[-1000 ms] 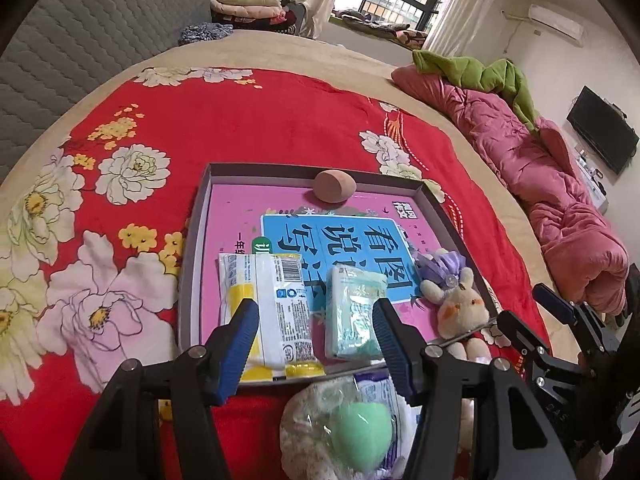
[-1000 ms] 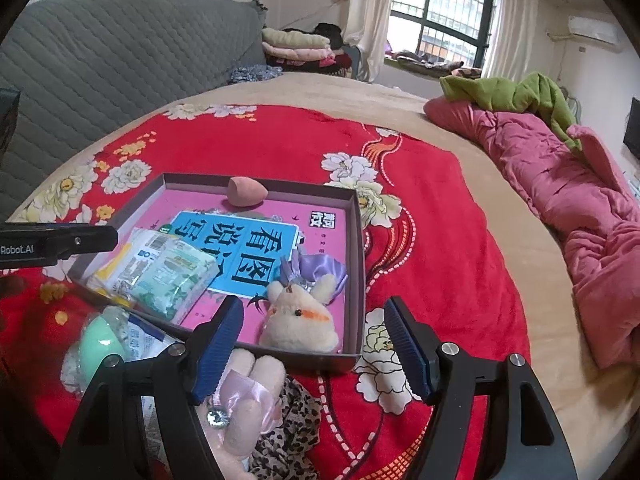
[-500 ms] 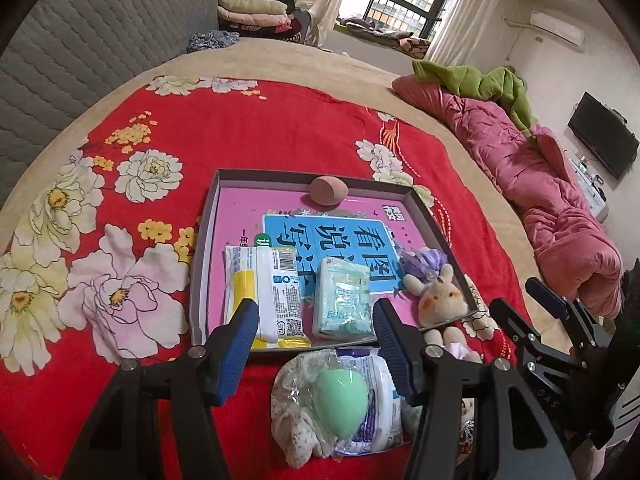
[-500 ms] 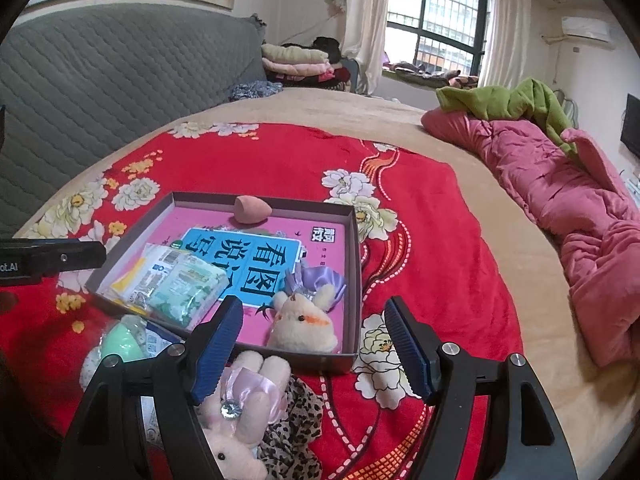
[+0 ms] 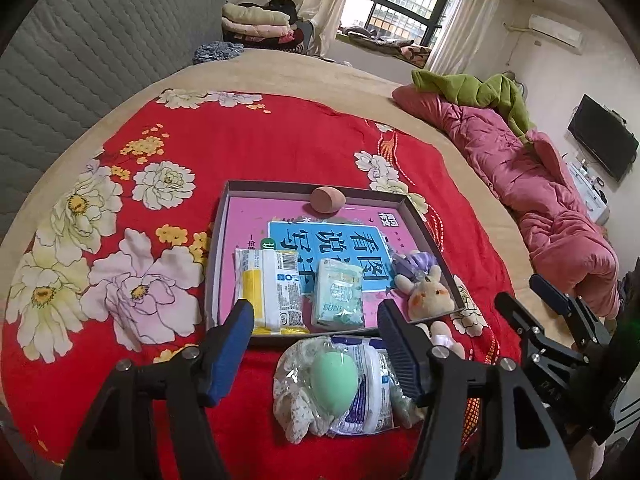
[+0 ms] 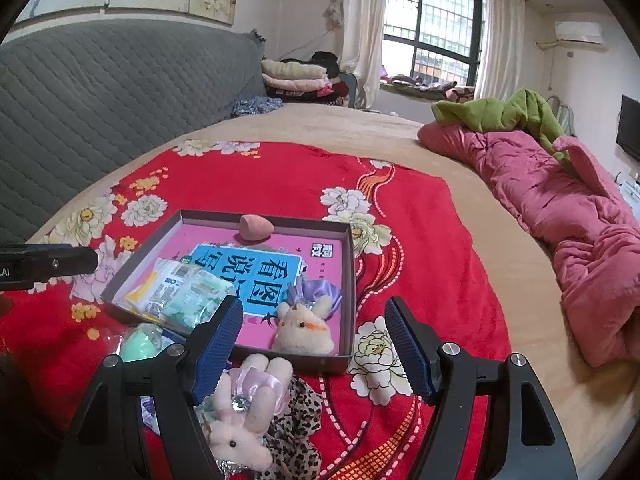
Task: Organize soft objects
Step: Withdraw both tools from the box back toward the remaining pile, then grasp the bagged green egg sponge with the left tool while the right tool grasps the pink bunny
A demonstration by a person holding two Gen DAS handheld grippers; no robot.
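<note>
A shallow grey box lid [image 5: 218, 248] [image 6: 347, 292] with a pink lining lies on the red flowered blanket. In it sit a brown sponge egg [image 5: 328, 199] [image 6: 256, 227], a yellow-white packet [image 5: 269, 286], a green tissue pack [image 5: 338, 294] [image 6: 196, 296] and a cream plush rabbit with a purple bow [image 5: 428, 292] [image 6: 304, 326]. In front of the box lie a green sponge egg [image 5: 334, 376] [image 6: 138, 344] on a floral cloth and a wipes pack [image 5: 370, 388], plus a pink plush rabbit [image 6: 244, 412] on leopard-print fabric [image 6: 298, 420]. My left gripper [image 5: 316, 344] hovers above that pile, jaws opening, nothing between them. My right gripper [image 6: 314, 344] is open and holds nothing.
A crumpled pink quilt [image 6: 560, 220] with a green cloth [image 6: 500, 114] runs along the bed's right side. A grey padded headboard [image 6: 100, 104] stands on the left. Folded blankets [image 6: 296, 76] are stacked near the window. Tan bedsheet [image 6: 340, 128] surrounds the red blanket.
Both grippers have risen and drawn back from the box, so more of the bed and the near pile shows. The left jaws stand slightly wider. No object has moved.
</note>
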